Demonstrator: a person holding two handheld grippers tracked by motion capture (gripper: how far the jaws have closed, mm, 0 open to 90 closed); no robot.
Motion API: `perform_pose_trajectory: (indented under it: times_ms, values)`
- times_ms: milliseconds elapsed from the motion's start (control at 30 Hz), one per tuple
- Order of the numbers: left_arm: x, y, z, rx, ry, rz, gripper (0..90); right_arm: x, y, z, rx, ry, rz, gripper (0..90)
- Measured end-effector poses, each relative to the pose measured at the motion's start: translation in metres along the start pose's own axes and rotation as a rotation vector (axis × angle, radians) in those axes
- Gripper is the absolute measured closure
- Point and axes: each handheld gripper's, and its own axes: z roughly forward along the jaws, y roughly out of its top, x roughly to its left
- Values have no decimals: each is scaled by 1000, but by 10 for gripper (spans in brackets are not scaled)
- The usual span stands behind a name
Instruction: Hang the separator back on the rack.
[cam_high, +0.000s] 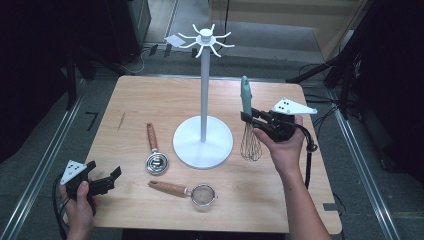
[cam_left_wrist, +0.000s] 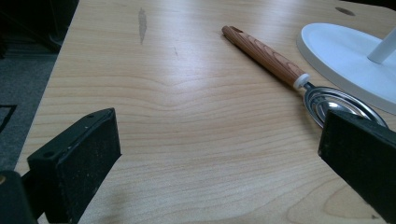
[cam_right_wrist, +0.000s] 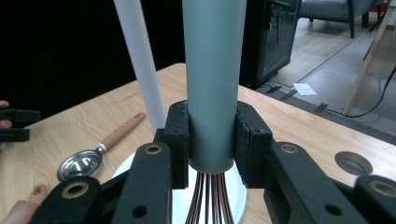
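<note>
The right tongs (cam_high: 248, 118), right of centre in the high view, pinch the whisk (cam_high: 248, 125) by the lower end of its teal handle, so its long axis stands upright with the wire loops hanging just above the table (cam_high: 150, 95). The likely goal is the white hook stand (cam_high: 204, 90) just to the whisk's left, whose hooks sit higher up the frame than the handle's top, so the right hand is the nearer one. The left tongs (cam_high: 106, 181) rest spread and empty at lower left, near the wooden-handled scoop (cam_high: 155, 152) and the small strainer (cam_high: 187, 191).
</note>
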Motion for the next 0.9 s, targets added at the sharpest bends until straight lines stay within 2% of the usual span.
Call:
perform_pose_trajectory:
  times_ms: [133, 300, 500, 900]
  values:
    - [0, 0, 0, 0, 0, 0, 0, 5, 5, -2, -42, 5, 10, 714]
    - [0, 0, 0, 0, 1, 1, 0, 9, 8, -3, -70, 10, 17, 714]
    - [0, 0, 0, -1, 1, 0, 0, 18, 15, -5, -101, 42, -5, 713]
    - [0, 0, 0, 0, 0, -2, 0, 36, 29, -6, -142, 77, -42, 713]
